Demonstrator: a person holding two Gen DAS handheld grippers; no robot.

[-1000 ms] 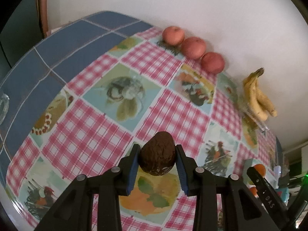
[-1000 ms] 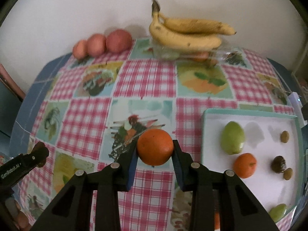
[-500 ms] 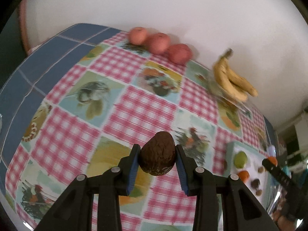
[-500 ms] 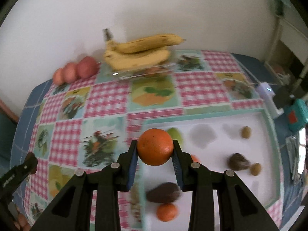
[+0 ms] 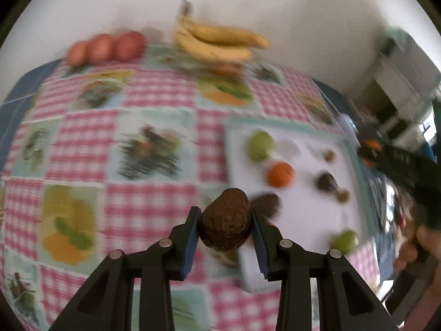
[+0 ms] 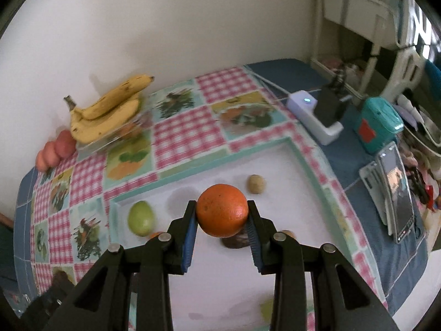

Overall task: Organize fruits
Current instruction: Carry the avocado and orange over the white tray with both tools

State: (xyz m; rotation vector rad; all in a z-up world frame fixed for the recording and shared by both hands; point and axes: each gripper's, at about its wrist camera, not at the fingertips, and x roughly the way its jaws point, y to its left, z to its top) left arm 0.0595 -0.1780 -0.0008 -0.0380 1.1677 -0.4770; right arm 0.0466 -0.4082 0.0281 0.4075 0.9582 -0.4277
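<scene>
My left hand-held gripper [image 5: 224, 229] was clamped on a dark avocado [image 5: 225, 222], held above the white tray's [image 5: 303, 212] near-left edge. My right hand-held gripper [image 6: 222, 220] pinched an orange [image 6: 222, 209] over that tray, which held a green fruit [image 6: 141, 218], a small brown fruit [image 6: 256, 184] and another dark avocado [image 5: 266, 204].

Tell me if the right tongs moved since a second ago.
Yes. The right tongs, shut on the orange, swung rightward from the checked cloth to over the white tray.

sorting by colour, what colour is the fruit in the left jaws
Dark brown and rough-skinned, likely an avocado; it shows best in the left wrist view.
</scene>
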